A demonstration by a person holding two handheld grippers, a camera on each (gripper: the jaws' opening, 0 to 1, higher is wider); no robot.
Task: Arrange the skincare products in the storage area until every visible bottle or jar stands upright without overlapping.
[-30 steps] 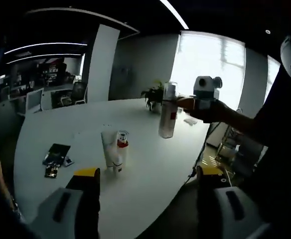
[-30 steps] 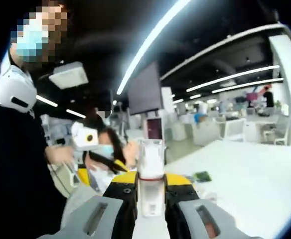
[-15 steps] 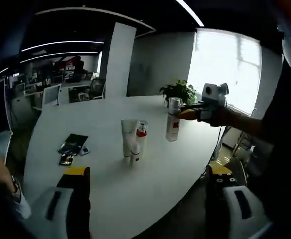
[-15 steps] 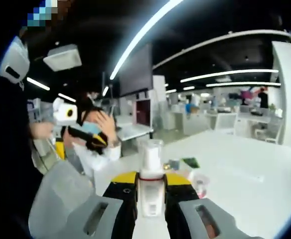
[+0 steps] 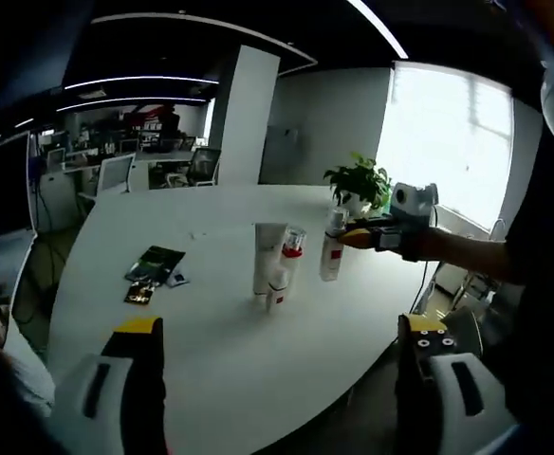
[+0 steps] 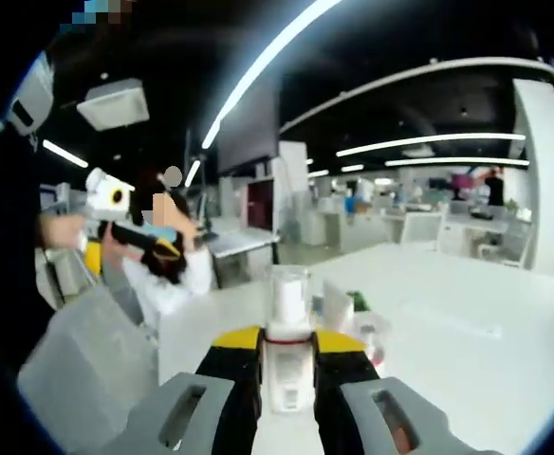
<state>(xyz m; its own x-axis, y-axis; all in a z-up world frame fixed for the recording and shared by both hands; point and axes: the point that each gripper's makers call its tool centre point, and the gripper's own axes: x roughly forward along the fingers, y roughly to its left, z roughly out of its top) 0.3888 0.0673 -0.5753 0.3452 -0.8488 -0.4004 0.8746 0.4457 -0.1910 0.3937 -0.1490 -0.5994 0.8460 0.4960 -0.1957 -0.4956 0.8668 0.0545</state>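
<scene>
In the left gripper view my left gripper (image 5: 279, 327) is wide open, holding nothing, low over the near edge of the white table (image 5: 211, 341). On the table stand a white tube (image 5: 266, 256), a red-capped bottle (image 5: 290, 254) and a small bottle (image 5: 276, 288), close together. Just right of them is a clear bottle with a red label (image 5: 331, 248), upright, with my right gripper (image 5: 364, 237) shut on it. In the right gripper view the right gripper (image 6: 286, 343) clamps that clear bottle (image 6: 286, 294); the white tube (image 6: 337, 305) stands just behind. Whether the bottle rests on the table is unclear.
A dark booklet (image 5: 154, 263) and a small dark packet (image 5: 138, 293) lie on the table's left part. A potted plant (image 5: 357, 182) stands at the far edge. A seated person (image 6: 168, 270) and my left gripper (image 6: 149, 245) appear beyond the table's edge.
My right gripper has carried the clear bottle away from the left camera and down, beside the group of products. The left gripper has stayed open while its view has shifted.
</scene>
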